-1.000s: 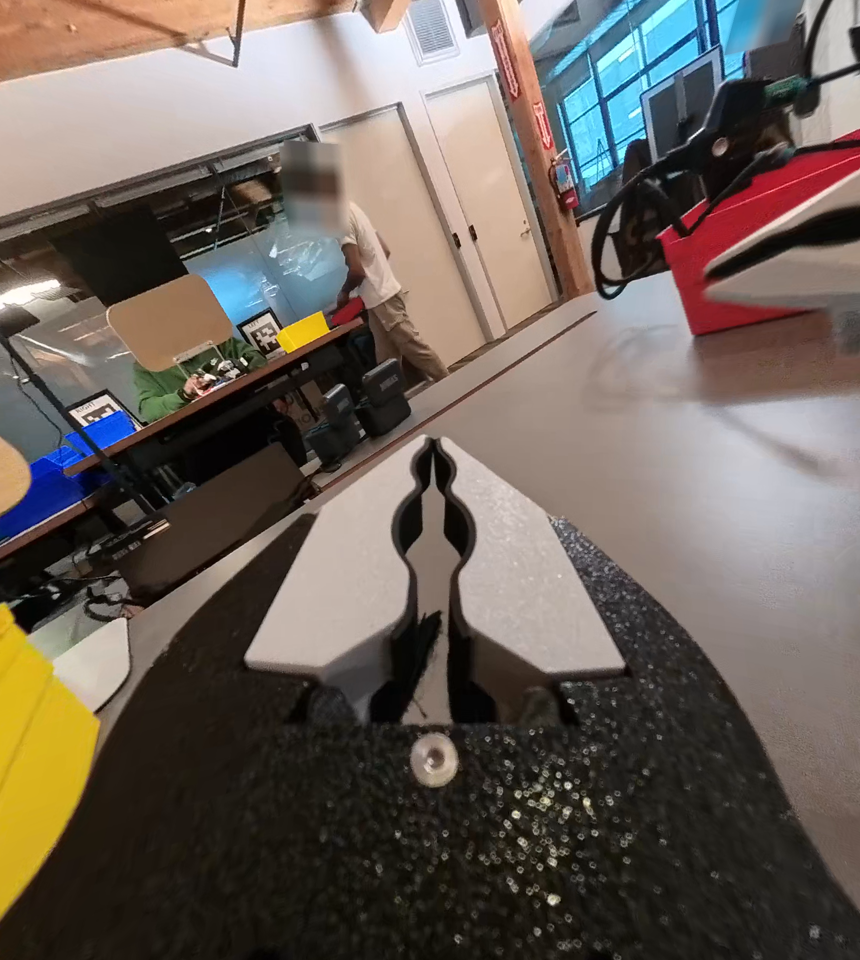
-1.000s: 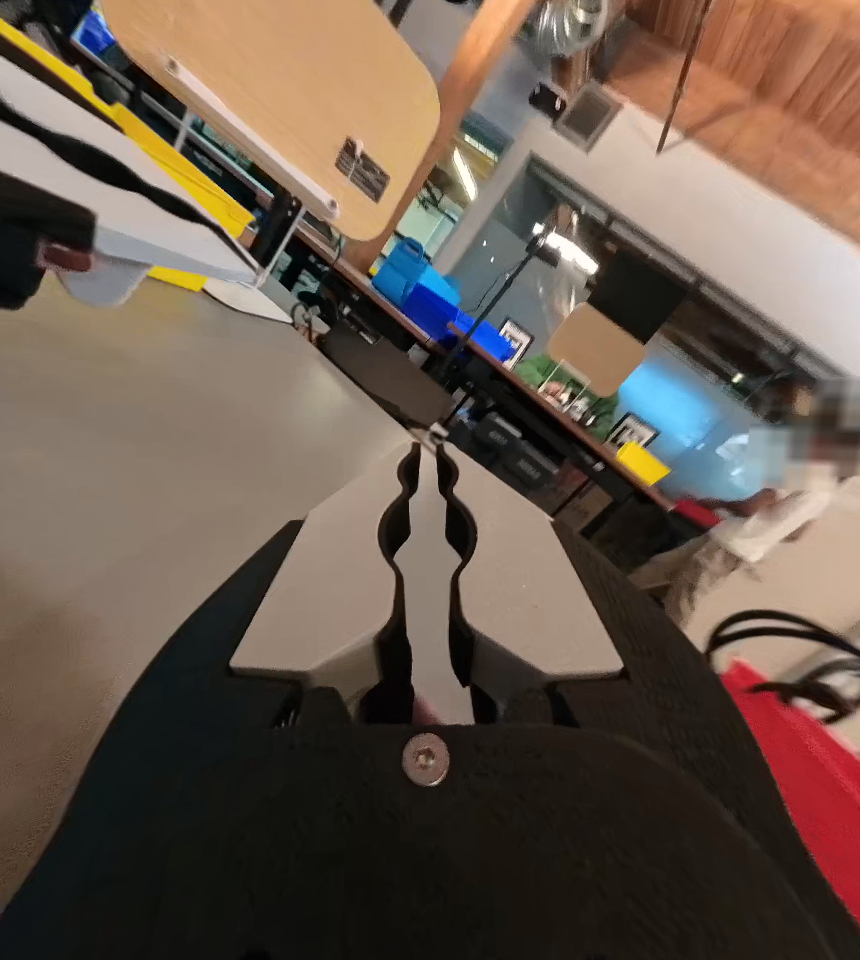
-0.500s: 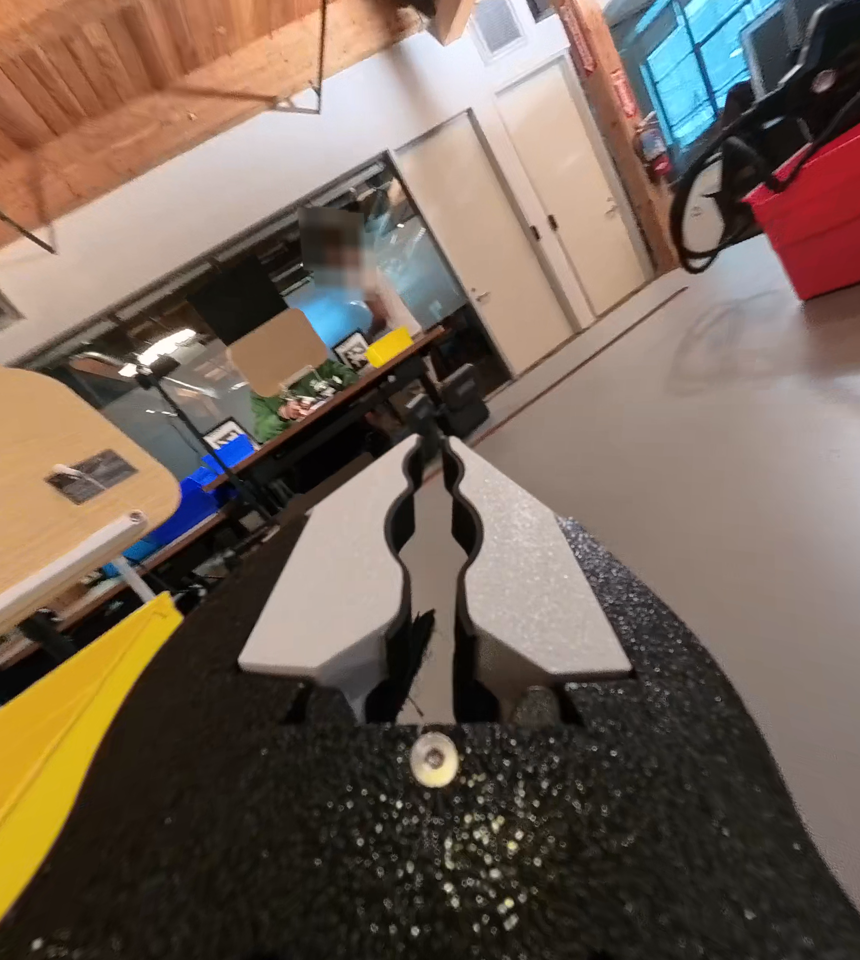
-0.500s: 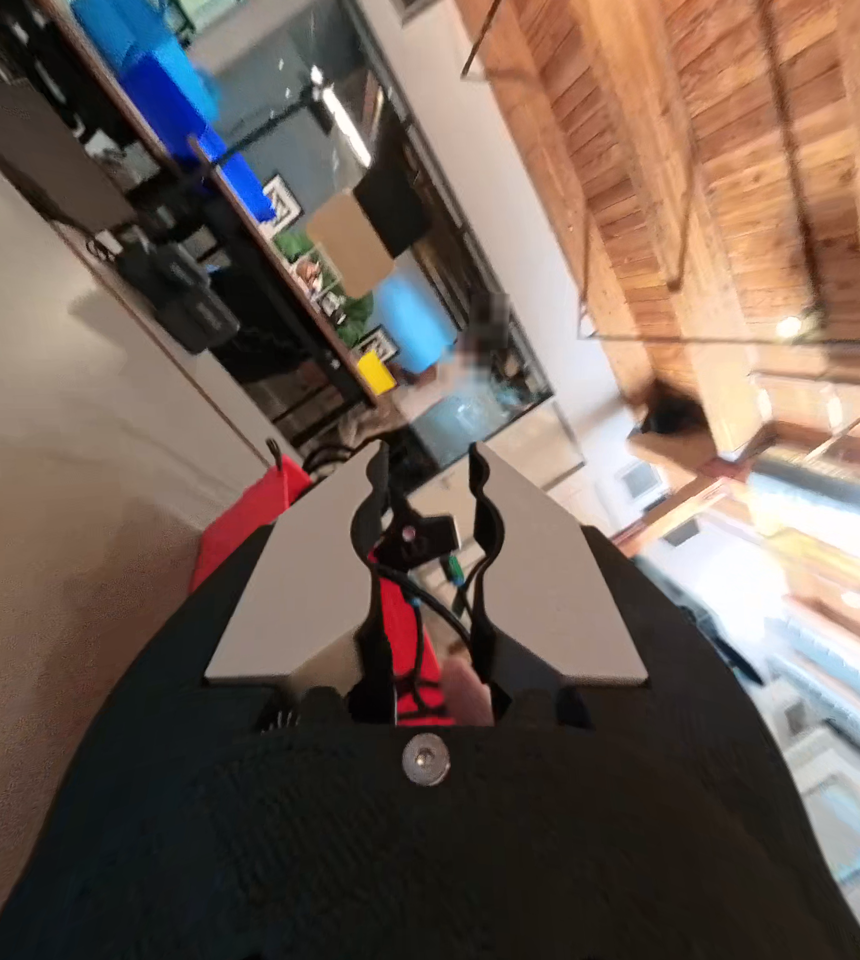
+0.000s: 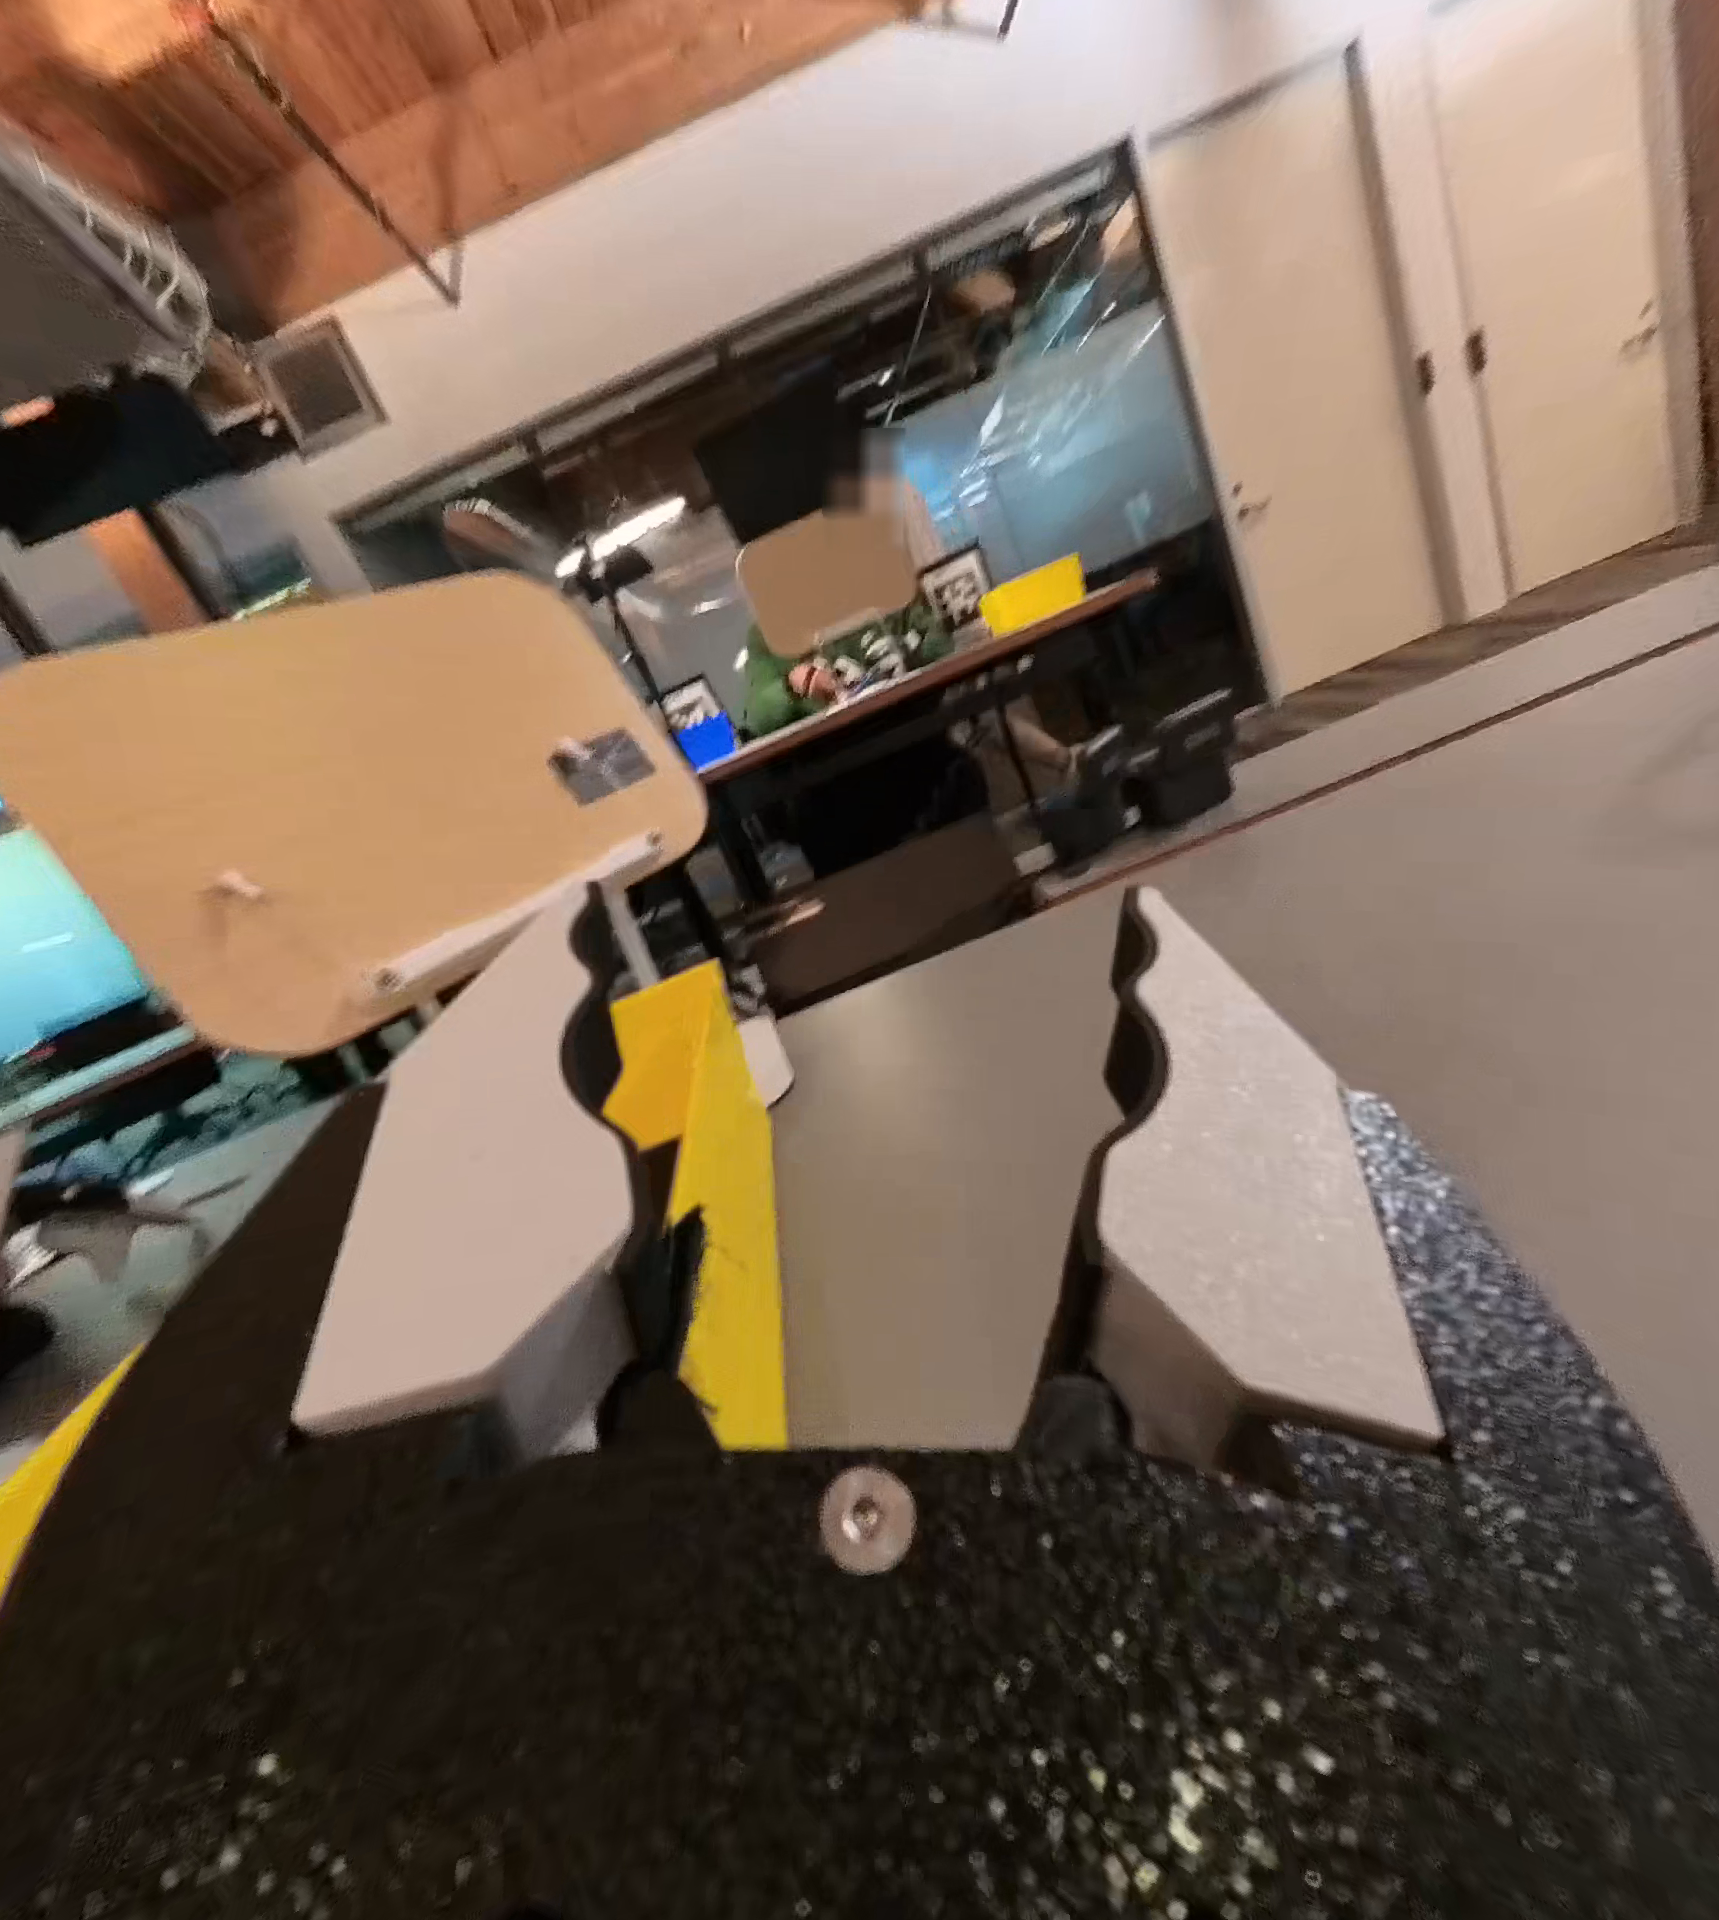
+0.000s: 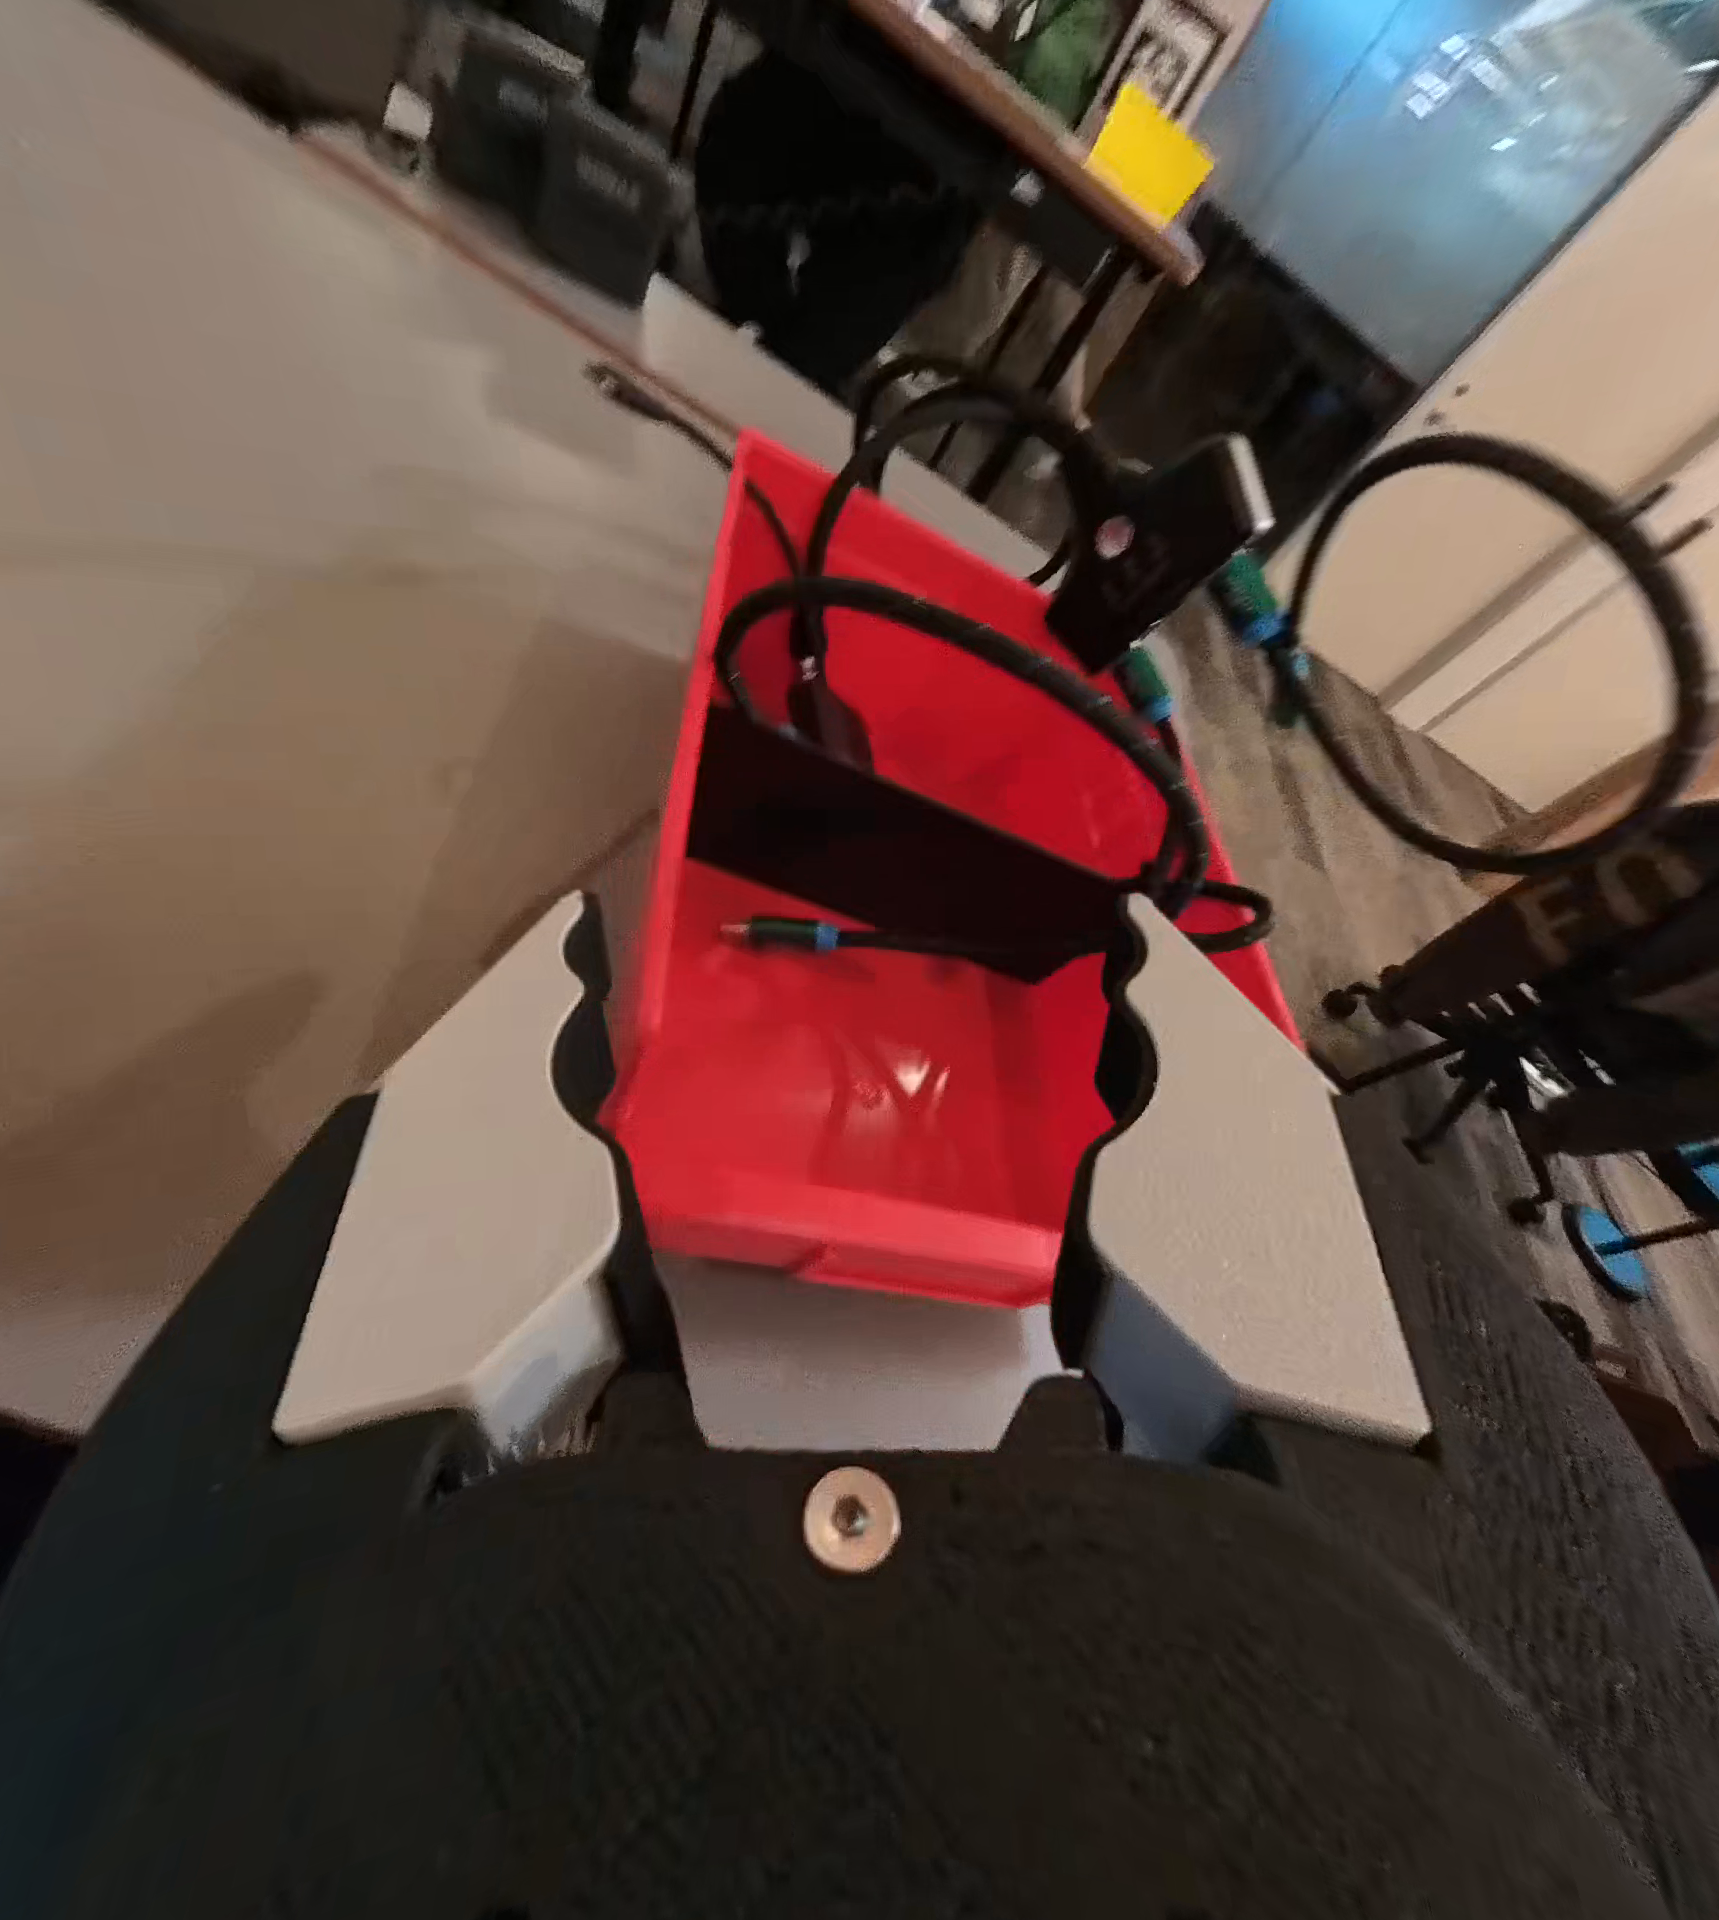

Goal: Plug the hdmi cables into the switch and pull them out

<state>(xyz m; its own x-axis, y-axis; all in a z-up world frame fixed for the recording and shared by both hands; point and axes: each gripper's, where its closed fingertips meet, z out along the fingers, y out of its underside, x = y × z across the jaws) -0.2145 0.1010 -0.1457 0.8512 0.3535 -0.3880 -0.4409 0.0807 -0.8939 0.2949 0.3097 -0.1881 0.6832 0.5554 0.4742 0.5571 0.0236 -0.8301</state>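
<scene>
reach step: right tool is spread empty over red plastic bin of black hdmi cables; left tool spread empty; grasping a plug is needed next.

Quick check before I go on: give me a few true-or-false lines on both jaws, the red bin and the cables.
1. The right gripper has its jaws shut on a cable. False: they stand wide apart and hold nothing.
2. The red bin sits straight ahead of the right gripper. True.
3. The black switch box lies flat on the bin floor. False: it sits up at the far rim, tilted.
4. A loose cable plug lies inside the bin. True.
5. The left gripper is open and empty. True.
6. The left gripper faces the red bin. False: a yellow bin lies ahead.
</scene>
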